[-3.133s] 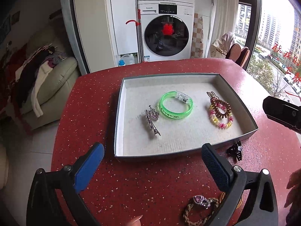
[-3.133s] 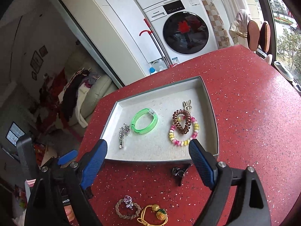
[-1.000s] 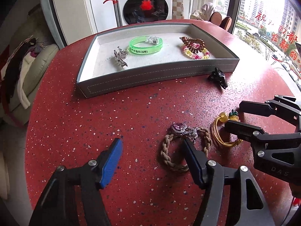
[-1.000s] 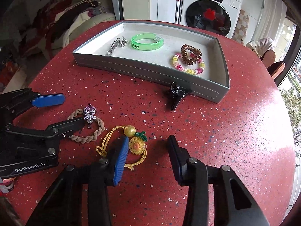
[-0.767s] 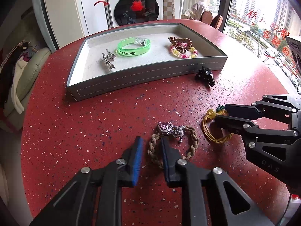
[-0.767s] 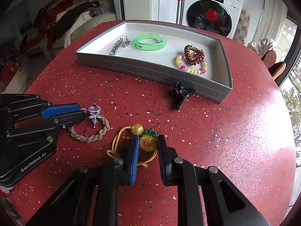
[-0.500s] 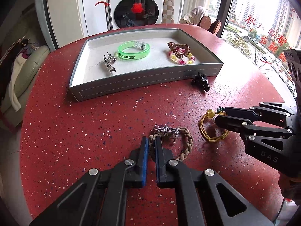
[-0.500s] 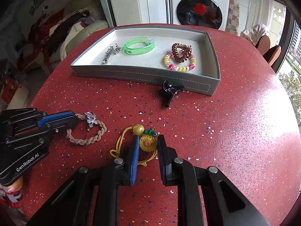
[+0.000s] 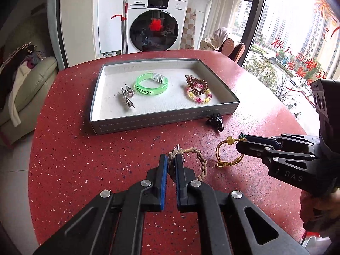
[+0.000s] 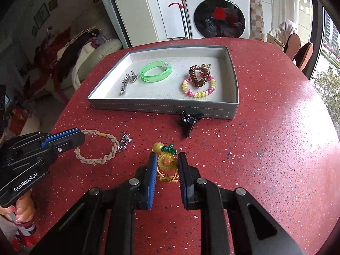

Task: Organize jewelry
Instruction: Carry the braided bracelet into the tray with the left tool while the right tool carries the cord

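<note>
My left gripper (image 9: 171,159) is shut on a braided rope bracelet (image 9: 198,159) with a purple charm and holds it just above the red table; it also shows in the right wrist view (image 10: 99,158). My right gripper (image 10: 166,159) is shut on a yellow hair tie with a sunflower charm (image 10: 166,161), seen as a yellow loop in the left wrist view (image 9: 225,157). The grey tray (image 9: 161,119) ahead holds a green bangle (image 9: 152,84), a silver clip (image 9: 127,97) and coiled hair ties (image 9: 197,89).
A black claw clip (image 9: 215,121) lies on the table against the tray's front wall, also in the right wrist view (image 10: 190,120). A washing machine (image 9: 156,25) and a sofa (image 9: 21,89) stand beyond the round table's far edge.
Both grippers closed on their items, the left on the rope bracelet, the right on the sunflower hair tie, and have since lifted them slightly; the bracelet's charm now hangs sideways.
</note>
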### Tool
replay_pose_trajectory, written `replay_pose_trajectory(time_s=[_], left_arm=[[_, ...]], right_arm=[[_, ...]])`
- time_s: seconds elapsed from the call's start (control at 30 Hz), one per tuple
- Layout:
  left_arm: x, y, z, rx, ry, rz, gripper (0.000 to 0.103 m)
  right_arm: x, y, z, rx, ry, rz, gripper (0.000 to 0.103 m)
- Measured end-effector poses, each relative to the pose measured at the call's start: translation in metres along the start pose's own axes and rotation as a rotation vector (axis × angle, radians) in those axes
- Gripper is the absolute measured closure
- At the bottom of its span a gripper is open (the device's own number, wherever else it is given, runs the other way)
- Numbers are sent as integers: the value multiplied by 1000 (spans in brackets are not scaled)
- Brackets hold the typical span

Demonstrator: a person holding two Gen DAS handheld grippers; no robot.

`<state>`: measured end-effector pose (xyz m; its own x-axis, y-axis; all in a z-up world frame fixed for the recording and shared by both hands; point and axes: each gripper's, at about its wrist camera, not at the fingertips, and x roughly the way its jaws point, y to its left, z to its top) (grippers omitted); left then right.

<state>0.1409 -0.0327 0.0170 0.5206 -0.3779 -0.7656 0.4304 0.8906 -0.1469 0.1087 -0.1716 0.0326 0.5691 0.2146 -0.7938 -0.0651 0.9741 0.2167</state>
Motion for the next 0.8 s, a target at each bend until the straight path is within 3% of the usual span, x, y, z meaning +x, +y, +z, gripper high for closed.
replay_pose_trajectory(time_s=[0.37, 0.8], left_arm=[[-5, 12, 22, -26, -42, 17, 77], [12, 40, 75, -73, -91, 59, 77]], right_arm=[[-10, -5, 26, 32, -45, 30, 82], [7, -13, 92, 67, -83, 63, 82]])
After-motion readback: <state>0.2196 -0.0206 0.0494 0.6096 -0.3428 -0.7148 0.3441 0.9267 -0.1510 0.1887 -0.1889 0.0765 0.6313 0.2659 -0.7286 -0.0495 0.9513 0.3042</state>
